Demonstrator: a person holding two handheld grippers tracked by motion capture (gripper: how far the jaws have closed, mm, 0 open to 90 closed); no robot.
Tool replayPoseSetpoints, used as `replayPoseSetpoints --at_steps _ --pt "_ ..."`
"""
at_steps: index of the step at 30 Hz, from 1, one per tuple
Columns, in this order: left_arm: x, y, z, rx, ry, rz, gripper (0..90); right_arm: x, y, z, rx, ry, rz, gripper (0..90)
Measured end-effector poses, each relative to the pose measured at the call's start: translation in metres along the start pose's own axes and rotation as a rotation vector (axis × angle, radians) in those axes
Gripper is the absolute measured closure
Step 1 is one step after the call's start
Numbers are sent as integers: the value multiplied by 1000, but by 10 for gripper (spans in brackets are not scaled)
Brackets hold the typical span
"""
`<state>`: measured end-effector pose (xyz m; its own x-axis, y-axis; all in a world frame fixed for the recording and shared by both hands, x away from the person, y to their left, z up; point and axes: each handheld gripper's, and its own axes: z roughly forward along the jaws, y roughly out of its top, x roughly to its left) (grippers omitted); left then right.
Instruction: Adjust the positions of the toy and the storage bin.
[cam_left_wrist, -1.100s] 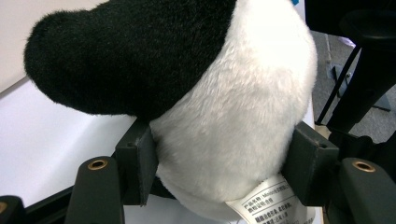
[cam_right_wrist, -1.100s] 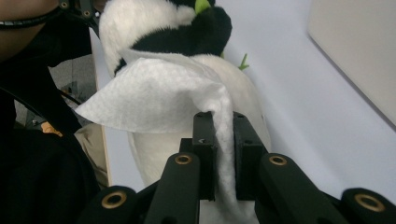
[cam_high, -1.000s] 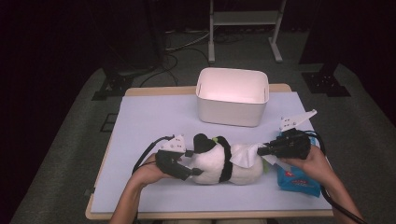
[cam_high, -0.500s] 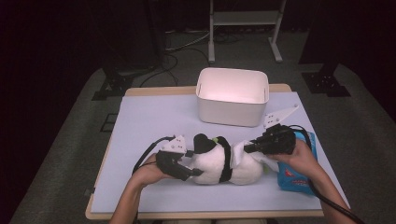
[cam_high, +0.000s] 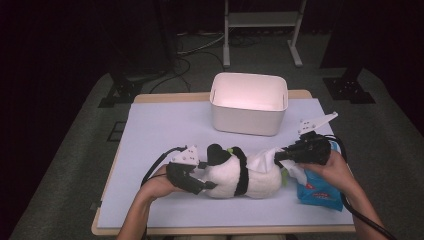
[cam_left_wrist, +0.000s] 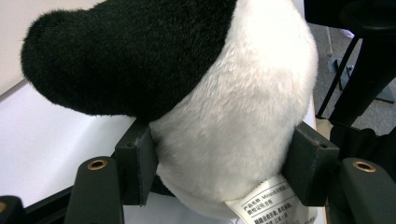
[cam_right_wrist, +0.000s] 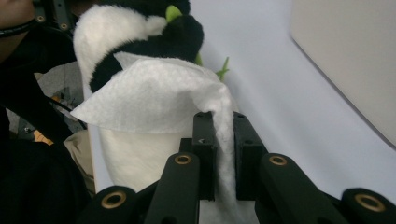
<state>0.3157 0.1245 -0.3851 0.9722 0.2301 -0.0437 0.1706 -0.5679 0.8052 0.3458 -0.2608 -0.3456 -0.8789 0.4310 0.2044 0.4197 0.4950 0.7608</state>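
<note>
High view: the toy panda (cam_high: 235, 175) lies on the desk (cam_high: 165, 125) in front of the white tub (cam_high: 248, 103), its end clamped by the left tool (cam_high: 202, 175) to steady it while the right tool (cam_high: 280, 156), pinching a tissue (cam_high: 262, 159), wipes its back.

The high view looks forward and down from the near edge of the desk (cam_high: 165, 125), taking in the whole top. Each gripper view rides low and very close, looking along its own jaws. All three share the panda (cam_high: 240, 172) (cam_left_wrist: 233, 93) (cam_right_wrist: 135, 42) by the near edge
</note>
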Motion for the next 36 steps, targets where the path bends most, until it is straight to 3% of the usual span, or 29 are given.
replayPoseSetpoints --at_steps 5,12,26,31,36 --pt "0 0 0 -1 0 1 351 2 1 2 -4 12 -1 815" --pt "-2 2 1 2 5 9 350 18 20 20 17 54 -68 812" --pt "-7 10 7 -7 11 29 350 43 47 48 40 112 -154 811" --pt "-4 7 7 -15 4 9 350 41 42 40 73 97 -152 811" --pt "-5 7 9 -21 1 9 346 34 30 29 46 95 -120 813"
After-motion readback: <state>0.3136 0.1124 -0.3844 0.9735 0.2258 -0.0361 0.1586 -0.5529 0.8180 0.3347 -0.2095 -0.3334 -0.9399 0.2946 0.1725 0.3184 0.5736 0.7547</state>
